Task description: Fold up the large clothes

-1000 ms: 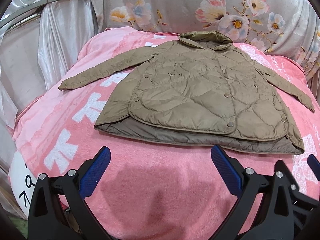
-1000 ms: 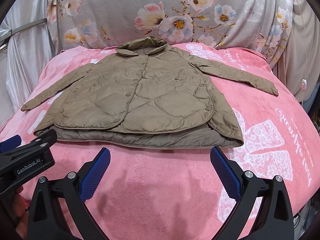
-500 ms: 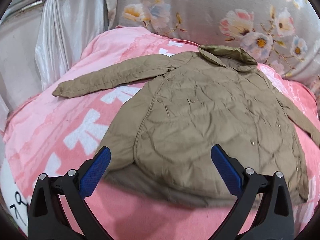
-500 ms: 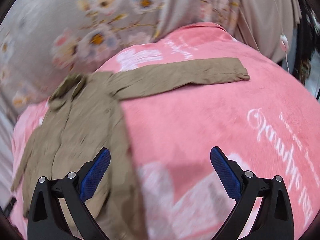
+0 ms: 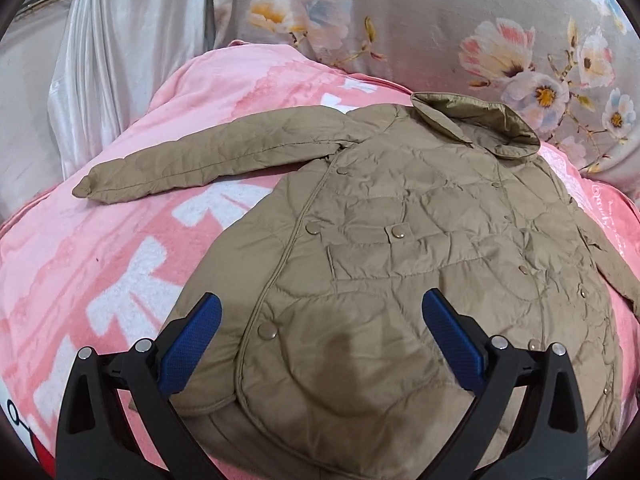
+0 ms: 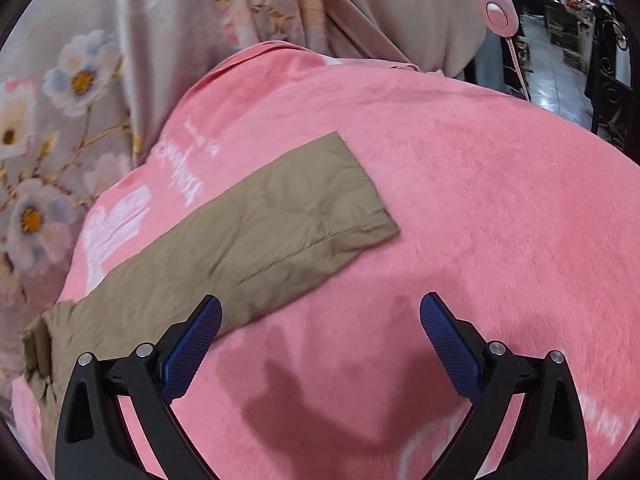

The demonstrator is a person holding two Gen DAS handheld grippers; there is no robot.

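Both sets of fingers are spread wide and holding nothing right now. The left gripper [image 5: 320, 336] hangs over the lower front of the jacket [image 5: 400, 260], its blue pads sitting in the bottom of the left wrist frame either side of the rounded hem, and I can't tell if they touch the fabric. The right gripper [image 6: 320, 340] is over by the other arm of the coat: its left pad sits just over the edge of the right sleeve [image 6: 256, 232], which runs from the lower left up to its cuff near the middle of the right wrist frame, while the other pad is over bare blanket. Working outward, the jacket is a tan quilted thing lying front-up and snapped shut on a pink blanket [image 5: 100, 272] with white bow prints, collar up in the upper right of the left view, and the left sleeve [image 5: 192, 164] stretched out flat toward the left edge. Floral cloth [image 5: 440, 20] hangs behind it all. As for progress, I'd say basically zero folding is done: both sleeves are out straight and the body is fully spread. Looks like the sleeves need to come in first, then the body gets folded up.
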